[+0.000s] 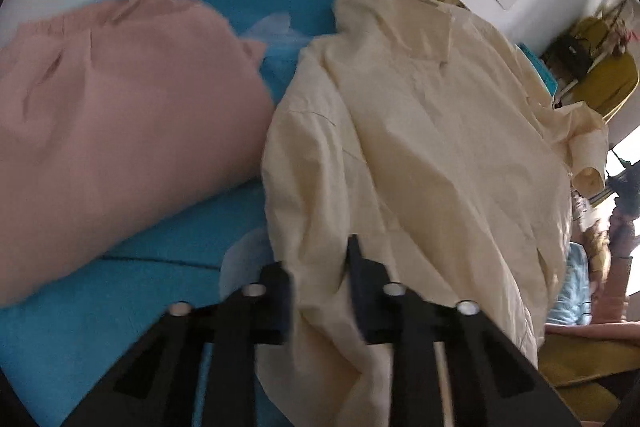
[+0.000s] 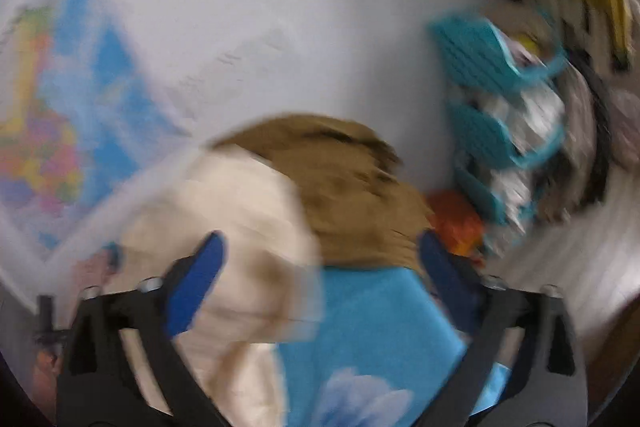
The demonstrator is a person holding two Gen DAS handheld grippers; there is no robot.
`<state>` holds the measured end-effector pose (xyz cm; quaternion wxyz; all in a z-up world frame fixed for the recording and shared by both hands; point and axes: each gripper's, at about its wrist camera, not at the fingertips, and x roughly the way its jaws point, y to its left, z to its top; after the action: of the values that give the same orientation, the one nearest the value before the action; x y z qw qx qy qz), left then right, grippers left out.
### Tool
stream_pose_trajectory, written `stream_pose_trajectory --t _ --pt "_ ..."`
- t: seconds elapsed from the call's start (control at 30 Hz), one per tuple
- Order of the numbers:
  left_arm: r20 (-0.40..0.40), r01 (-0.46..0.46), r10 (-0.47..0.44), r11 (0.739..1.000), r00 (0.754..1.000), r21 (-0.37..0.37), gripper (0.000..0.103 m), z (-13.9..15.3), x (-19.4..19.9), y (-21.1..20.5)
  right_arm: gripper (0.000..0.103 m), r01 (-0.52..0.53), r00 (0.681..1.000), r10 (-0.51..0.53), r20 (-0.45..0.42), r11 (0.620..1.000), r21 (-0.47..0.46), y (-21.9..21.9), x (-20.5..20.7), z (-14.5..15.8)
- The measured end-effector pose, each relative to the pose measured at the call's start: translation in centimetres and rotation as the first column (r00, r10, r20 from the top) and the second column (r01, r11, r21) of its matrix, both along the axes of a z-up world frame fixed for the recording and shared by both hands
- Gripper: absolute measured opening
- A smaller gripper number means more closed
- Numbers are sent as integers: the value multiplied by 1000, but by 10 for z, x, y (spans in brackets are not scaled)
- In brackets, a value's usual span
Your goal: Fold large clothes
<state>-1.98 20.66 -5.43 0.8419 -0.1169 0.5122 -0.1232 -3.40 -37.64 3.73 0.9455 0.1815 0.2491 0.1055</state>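
A cream long-sleeved shirt (image 1: 420, 131) lies spread on a blue bed cover (image 1: 120, 291), collar at the far end. My left gripper (image 1: 320, 267) is shut on the shirt's near hem, with cloth bunched between its black fingers. In the blurred right wrist view the cream shirt (image 2: 240, 219) lies left of centre on the blue cover (image 2: 380, 327). My right gripper (image 2: 320, 267) is open and holds nothing, its blue pads (image 2: 200, 279) wide apart above the cloth.
A pink garment (image 1: 120, 131) lies left of the shirt. A brown garment (image 2: 352, 195) lies beyond the shirt. A teal rack (image 2: 500, 115) with items stands at the right by the white wall. A map (image 2: 60, 131) hangs on the left.
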Motion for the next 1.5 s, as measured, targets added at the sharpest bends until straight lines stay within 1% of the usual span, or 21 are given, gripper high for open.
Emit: stream_pose_trajectory --t 0.1,0.17,0.2,0.3,0.47,0.5,0.57,0.6,0.63,0.7,0.8,0.87,0.9,0.93,1.03,1.1,1.27,1.3,1.37,1.43,1.5 --pt "44 -29 31 999 999 -38 15 11 -4 5 98 -141 989 140 54 990 27 27 -12 3" --pt "61 -28 29 999 998 -21 17 18 -5 2 98 -180 984 180 11 984 3 47 -5 -7" --pt "57 -22 23 1000 998 -18 25 19 -4 1 98 -179 984 178 -27 983 -50 60 4 -16" --pt "23 -16 17 997 1000 -76 75 15 7 5 98 -228 973 213 -92 952 -206 101 32 -32" --pt "-40 -53 50 995 998 -83 80 5 38 15 95 -286 957 271 -106 807 -517 169 62 -48" --pt "-68 -35 28 994 997 -103 78 -2 45 12 86 -303 951 283 -126 762 -572 182 74 -54" --pt "-79 -5 1 999 997 -53 42 -8 51 -1 43 -391 918 335 -211 682 -618 200 92 -67" --pt "-83 5 -7 1000 997 -26 19 -9 52 -7 3 -400 915 318 -248 648 -648 205 102 -73" --pt "-74 10 -10 1000 997 0 9 -7 50 -12 2 -423 905 323 -275 634 -648 205 104 -74" --pt "-18 -1 2 1000 1000 14 8 8 41 -13 2 -404 913 337 -232 657 -636 187 101 -56" --pt "60 -32 37 997 998 -71 16 34 24 4 2 -361 927 347 -140 730 -580 152 86 -20" --pt "102 -21 30 996 994 -85 51 47 16 10 2 -307 944 325 -61 790 -531 121 75 2" --pt "122 0 13 995 992 -99 81 51 13 11 2 -288 951 305 -46 825 -487 106 79 4" --pt "140 15 0 994 990 -112 88 54 13 11 3 -267 960 273 -56 845 -463 96 86 0" --pt "122 39 -22 990 992 -134 90 47 30 8 3 -256 966 202 -161 834 -489 88 122 -39" --pt "56 19 -12 992 998 -124 91 32 52 5 3 -257 961 178 -213 864 -434 80 146 -66" --pt "-64 71 -69 997 996 30 97 -3 86 -22 4 -238 966 158 -206 860 -452 84 161 -77" --pt "-57 94 -93 996 994 12 96 -4 88 -24 4 -240 965 161 -206 860 -450 82 163 -76" --pt "-37 152 -154 987 987 -51 53 -6 86 -34 4 -236 966 160 -205 870 -432 80 162 -74" --pt "-44 184 -184 983 982 -13 14 -8 87 -52 4 -235 966 163 -202 880 -414 78 160 -72" --pt "3 190 -190 981 982 46 7 -1 80 -64 4 -232 968 169 -186 882 -409 80 153 -67"
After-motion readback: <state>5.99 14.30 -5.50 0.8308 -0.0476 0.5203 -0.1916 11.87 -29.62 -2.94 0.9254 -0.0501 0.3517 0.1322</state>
